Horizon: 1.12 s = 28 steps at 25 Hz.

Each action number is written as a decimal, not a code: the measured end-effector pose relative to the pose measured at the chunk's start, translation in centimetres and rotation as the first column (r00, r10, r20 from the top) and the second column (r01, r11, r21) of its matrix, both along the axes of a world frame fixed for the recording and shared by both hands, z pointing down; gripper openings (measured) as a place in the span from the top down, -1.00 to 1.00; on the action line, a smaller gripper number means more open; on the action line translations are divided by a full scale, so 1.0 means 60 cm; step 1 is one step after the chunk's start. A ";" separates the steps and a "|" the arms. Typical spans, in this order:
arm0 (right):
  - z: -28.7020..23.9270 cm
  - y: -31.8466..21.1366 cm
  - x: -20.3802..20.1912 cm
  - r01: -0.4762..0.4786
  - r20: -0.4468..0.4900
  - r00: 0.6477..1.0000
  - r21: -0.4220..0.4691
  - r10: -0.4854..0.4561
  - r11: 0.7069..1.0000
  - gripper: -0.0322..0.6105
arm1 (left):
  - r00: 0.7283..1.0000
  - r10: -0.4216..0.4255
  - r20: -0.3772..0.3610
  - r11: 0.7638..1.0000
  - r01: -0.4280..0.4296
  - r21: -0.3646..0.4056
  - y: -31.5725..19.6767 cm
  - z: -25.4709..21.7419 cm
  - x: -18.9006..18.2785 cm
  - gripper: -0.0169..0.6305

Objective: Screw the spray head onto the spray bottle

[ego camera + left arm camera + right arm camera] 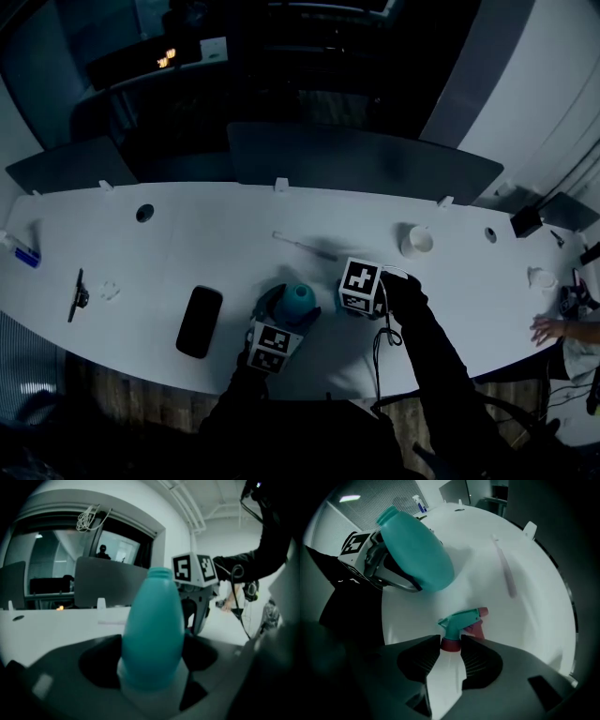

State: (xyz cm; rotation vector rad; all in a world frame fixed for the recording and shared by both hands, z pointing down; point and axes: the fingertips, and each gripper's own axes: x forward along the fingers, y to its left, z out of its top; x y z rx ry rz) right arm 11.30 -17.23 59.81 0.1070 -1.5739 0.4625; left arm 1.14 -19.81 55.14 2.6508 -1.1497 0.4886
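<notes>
L gripper clamps 1 bottle; R gripper, jaws apart, straddles 1 spray head.

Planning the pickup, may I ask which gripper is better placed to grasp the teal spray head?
Right gripper: its jaws flank the teal, red-collared spray head; the left gripper holds the teal plastic bottle.

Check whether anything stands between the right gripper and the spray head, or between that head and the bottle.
Nothing visible does. The right gripper has its open jaws flanking the red collar of the spray head. The teal bottle, clamped in the left gripper, is beside it, neck uncapped, nothing between.
</notes>
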 end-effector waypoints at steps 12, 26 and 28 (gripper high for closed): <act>0.019 0.024 -0.005 0.060 -0.084 0.994 -0.086 -0.068 0.994 0.47 | 1.000 -0.002 0.001 1.000 0.002 -0.001 -0.002 0.000 -0.001 -0.27; -0.370 -0.068 -0.110 -0.573 0.912 0.404 0.307 -0.064 0.760 0.48 | 1.000 -0.001 0.001 1.000 0.001 0.000 -0.001 0.001 -0.002 -0.27; -0.453 -0.063 -0.110 -0.654 0.961 0.236 0.267 -0.144 0.708 0.48 | 1.000 0.000 -0.001 1.000 0.000 0.000 -0.001 0.000 0.000 -0.27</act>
